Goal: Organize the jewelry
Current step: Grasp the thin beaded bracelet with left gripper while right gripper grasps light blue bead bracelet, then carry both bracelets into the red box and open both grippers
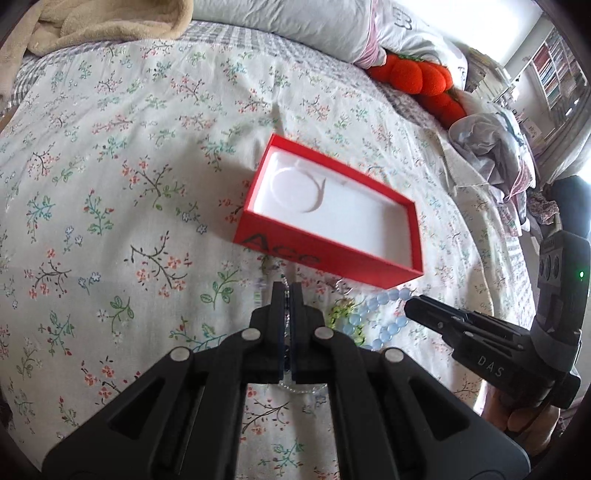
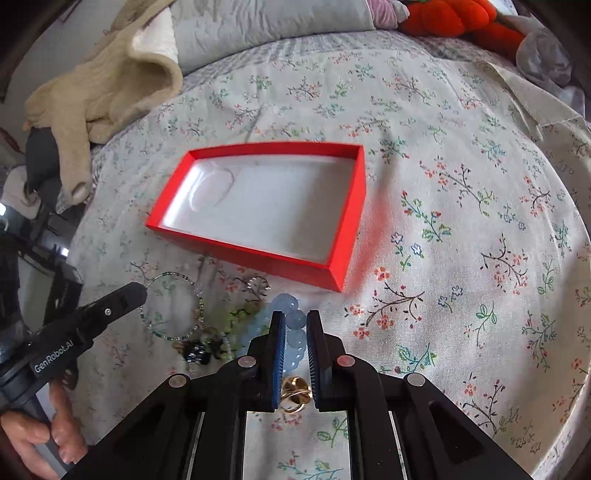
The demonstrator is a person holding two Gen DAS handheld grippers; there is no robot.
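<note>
An open red box [image 1: 325,258] with a white lining lies on the floral bedspread; it also shows in the right wrist view [image 2: 343,225]. Jewelry lies in front of it: a pale blue bead bracelet [image 1: 388,328] [image 2: 286,304], a green bead piece [image 1: 341,314] [image 2: 240,314], a thin beaded hoop [image 2: 173,310], a gold ring piece [image 2: 295,395]. My left gripper [image 1: 287,291] is shut on a thin silver chain [image 1: 299,387]. My right gripper [image 2: 295,321] straddles the blue beads with its jaws narrowly apart, and also shows in the left wrist view [image 1: 410,308].
Pillows [image 1: 295,26] and a beige blanket [image 1: 92,22] lie at the head of the bed. An orange plush toy [image 1: 421,79] and crumpled clothes [image 1: 491,147] sit at the right. A bookshelf [image 1: 554,70] stands beyond the bed.
</note>
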